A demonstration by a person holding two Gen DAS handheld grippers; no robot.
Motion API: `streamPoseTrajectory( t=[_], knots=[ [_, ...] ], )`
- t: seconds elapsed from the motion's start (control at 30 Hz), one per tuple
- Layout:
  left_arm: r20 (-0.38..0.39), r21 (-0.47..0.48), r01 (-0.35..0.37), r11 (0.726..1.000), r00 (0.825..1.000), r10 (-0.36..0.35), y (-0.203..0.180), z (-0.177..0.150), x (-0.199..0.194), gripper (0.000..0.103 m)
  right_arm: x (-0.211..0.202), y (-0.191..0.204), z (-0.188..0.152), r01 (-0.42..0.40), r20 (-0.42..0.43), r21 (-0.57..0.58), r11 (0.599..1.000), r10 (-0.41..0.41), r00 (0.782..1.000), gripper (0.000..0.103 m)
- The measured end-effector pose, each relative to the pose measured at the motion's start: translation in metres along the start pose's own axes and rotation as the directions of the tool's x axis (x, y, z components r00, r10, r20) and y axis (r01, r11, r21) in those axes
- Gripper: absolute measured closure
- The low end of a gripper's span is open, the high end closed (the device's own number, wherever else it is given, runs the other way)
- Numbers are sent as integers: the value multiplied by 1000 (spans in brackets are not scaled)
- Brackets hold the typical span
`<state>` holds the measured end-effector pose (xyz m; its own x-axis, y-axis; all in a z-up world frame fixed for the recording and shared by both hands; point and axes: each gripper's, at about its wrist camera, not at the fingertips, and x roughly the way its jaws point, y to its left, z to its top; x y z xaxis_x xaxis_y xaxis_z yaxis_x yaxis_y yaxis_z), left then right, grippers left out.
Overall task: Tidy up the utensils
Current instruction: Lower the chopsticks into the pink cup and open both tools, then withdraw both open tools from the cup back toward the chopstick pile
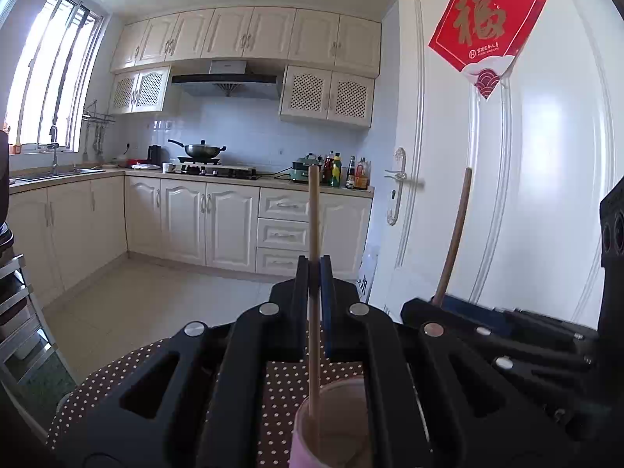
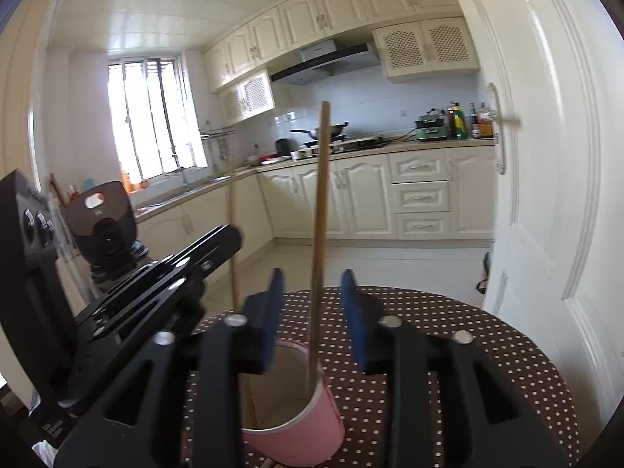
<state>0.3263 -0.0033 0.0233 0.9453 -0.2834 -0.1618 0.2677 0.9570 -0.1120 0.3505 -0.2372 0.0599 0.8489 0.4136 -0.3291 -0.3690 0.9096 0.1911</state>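
Observation:
A pink cup (image 2: 300, 425) stands on the brown polka-dot table (image 2: 468, 335); it also shows in the left wrist view (image 1: 331, 425). My left gripper (image 1: 314, 273) is shut on a pale wooden chopstick (image 1: 313, 226) that stands upright with its lower end inside the cup. In the right wrist view the left gripper (image 2: 230, 241) holds that chopstick (image 2: 232, 226). My right gripper (image 2: 314, 304) is open, its blue pads either side of a second chopstick (image 2: 320, 210) that leans in the cup. In the left wrist view this chopstick (image 1: 454, 234) rises from the right gripper (image 1: 440, 304).
A white door (image 1: 507, 179) stands close on the right. A dark appliance (image 2: 101, 226) and a black box with knobs (image 2: 27, 241) stand to the left of the table. Kitchen cabinets and a counter (image 1: 249, 179) lie beyond the tiled floor.

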Motion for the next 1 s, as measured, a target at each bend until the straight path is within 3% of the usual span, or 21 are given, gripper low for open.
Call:
streamPoseTrajectory(
  t=[0.13,0.2,0.23,0.27,0.33,0.47,1.0],
  knots=[
    [-40,-12,7,1000,999,-7,9,-6,0,95,-5,0,0,-4,13,-2,1000,4,1000,48],
    [-63,-16,17,1000,998,-18,12,-8,1,93,-7,1,0,5,22,-13,1000,-4,1000,44],
    [-72,-18,22,1000,997,-23,12,-9,2,85,-8,1,0,11,25,-15,1000,-11,1000,44],
    [-81,-27,19,999,996,-21,14,-9,3,68,-8,-1,0,16,27,-10,1000,-15,1000,43],
    [-85,-55,14,998,996,-19,19,-9,4,46,-9,-5,1,16,28,5,1000,-16,999,40],
    [-89,-83,18,996,996,-26,25,-8,2,46,-8,-11,0,33,26,15,999,-33,999,37],
    [-95,-1,-13,1000,995,13,10,-10,-6,46,-16,-17,-10,37,12,35,999,-37,999,34]
  ],
)
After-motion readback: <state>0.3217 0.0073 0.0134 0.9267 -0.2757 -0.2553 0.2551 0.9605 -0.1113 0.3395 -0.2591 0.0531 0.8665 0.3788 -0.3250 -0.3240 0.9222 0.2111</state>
